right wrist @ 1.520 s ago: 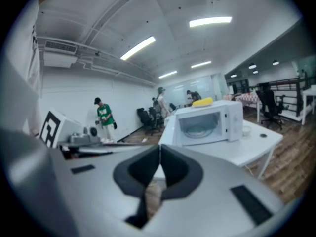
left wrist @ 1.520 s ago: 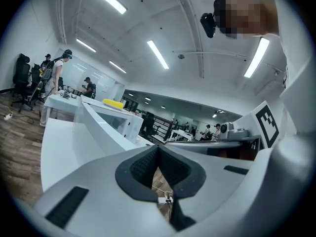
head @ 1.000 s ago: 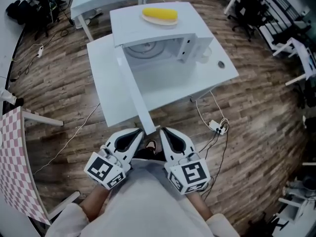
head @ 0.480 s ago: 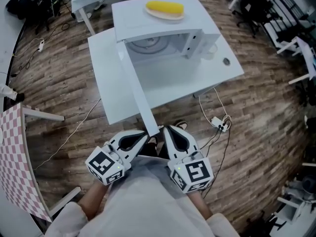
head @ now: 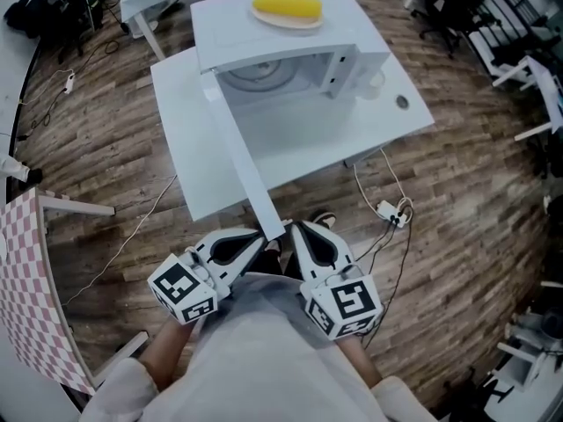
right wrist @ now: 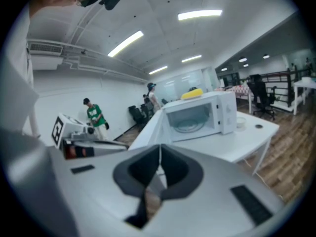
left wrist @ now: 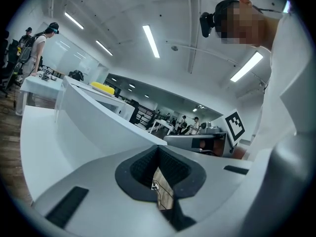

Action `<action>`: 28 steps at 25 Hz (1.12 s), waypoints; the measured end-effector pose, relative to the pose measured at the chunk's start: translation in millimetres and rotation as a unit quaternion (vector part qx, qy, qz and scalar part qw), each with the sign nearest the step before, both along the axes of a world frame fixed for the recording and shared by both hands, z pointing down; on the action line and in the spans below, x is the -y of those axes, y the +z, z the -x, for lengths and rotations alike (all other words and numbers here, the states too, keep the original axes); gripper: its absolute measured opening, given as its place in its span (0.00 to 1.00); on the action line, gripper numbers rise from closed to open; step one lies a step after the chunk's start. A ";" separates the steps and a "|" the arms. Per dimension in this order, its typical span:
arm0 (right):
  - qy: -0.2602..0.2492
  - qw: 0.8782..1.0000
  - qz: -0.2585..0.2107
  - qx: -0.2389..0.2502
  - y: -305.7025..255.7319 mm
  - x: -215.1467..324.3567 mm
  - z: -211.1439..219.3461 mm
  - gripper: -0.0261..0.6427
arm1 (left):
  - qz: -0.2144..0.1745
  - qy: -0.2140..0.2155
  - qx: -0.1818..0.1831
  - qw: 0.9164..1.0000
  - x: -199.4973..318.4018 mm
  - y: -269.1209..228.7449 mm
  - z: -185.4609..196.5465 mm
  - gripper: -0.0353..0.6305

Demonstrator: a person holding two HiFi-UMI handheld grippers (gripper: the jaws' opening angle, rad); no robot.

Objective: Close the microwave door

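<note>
I hold my left gripper [head: 255, 236] and right gripper [head: 294, 230], fingers pressed together and empty, just before the open white microwave door [head: 239, 152], to push it.

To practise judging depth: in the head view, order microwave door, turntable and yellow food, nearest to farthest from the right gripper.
1. Microwave door, free end just before the right gripper.
2. Turntable, inside the microwave.
3. Yellow food, on top, rearmost.

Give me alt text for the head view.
A white microwave sits on a white table, its door swung wide open toward the person. The left gripper and right gripper, both shut, hover by its free edge.
</note>
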State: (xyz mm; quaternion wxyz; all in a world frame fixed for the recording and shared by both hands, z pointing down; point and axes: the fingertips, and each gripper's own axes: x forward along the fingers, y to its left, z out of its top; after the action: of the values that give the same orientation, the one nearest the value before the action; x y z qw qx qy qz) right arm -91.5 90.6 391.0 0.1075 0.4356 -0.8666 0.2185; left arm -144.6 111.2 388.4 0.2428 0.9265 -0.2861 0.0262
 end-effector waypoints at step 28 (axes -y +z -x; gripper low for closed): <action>0.017 1.000 0.010 -0.003 5.5 -2.0 -13.0 0.07 | 0.005 0.029 -0.008 1.000 5.3 1.0 -19.7 0.08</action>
State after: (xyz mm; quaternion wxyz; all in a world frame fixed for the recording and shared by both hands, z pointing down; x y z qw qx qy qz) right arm -78.5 92.6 396.5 0.1108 0.4497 -0.8564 0.2280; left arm -124.9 105.9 389.5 0.2489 0.9334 -0.2570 0.0268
